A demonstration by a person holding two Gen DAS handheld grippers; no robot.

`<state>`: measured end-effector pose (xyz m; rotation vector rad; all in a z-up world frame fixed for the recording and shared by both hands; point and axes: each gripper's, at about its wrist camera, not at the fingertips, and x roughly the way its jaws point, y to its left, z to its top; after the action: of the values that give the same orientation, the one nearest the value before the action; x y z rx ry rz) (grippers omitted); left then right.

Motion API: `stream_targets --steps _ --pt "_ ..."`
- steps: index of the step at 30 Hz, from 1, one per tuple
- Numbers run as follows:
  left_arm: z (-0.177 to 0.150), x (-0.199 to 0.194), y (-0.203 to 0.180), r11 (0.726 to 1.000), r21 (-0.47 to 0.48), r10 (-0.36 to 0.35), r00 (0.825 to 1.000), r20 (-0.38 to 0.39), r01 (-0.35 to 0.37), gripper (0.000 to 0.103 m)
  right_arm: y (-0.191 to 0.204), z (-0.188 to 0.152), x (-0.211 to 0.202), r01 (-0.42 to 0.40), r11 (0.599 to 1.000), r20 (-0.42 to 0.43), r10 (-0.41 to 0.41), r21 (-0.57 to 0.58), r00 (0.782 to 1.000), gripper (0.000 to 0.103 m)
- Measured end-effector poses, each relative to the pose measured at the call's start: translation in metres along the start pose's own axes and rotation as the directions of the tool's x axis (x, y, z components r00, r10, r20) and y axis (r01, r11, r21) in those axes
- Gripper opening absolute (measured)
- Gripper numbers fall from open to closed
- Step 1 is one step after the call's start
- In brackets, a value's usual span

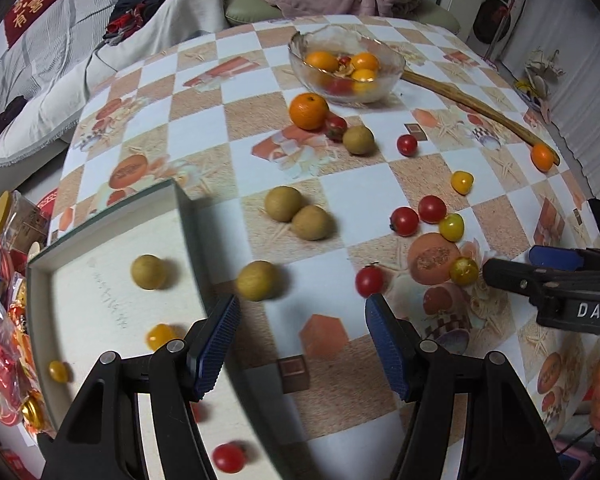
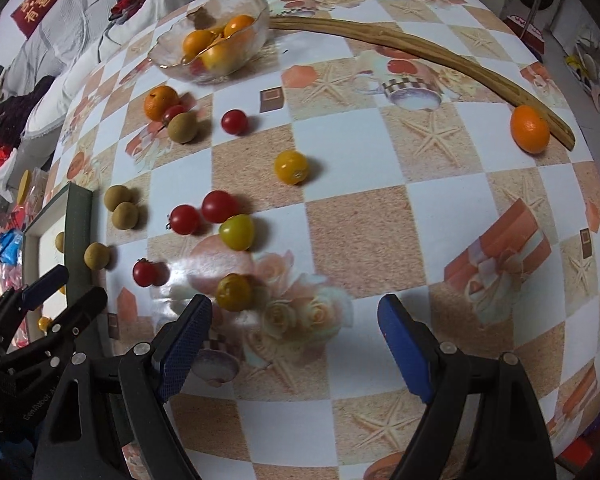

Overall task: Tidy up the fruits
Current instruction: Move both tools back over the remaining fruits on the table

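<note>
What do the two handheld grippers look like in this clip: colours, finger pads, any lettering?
Both are black plastic frames with silver pivot pins. The left gripper and the right gripper each carry two blue, cross-hatched textured pads. The right gripper's body shows white letters "DAS" in the left wrist view. Faint lettering on the left gripper's body is too small to read. No cables, hands or sleeves show.

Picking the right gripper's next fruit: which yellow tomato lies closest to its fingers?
The yellow tomato just beyond the right gripper, beside its left finger; the other two lie farther up the table.

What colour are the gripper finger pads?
Blue, textured pads, clearest in the left wrist view.
</note>
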<state>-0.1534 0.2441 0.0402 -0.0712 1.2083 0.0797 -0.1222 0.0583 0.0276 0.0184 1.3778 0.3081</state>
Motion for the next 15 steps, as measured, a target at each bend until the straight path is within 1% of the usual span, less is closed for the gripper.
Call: stream_targets --steps 8,15 --pt "0.004 0.017 -0.019 1.000 0.020 0.001 1.000 -0.022 -0.001 0.066 -0.012 0.020 0.004 0.002 1.000 0.020 -0.002 0.001 1.000 0.087" --pt "0.006 0.036 -0.026 1.000 0.007 0.013 0.999 -0.044 -0.013 0.066 -0.012 0.042 0.010 0.019 0.999 0.046 -0.017 -0.041 0.999 0.087"
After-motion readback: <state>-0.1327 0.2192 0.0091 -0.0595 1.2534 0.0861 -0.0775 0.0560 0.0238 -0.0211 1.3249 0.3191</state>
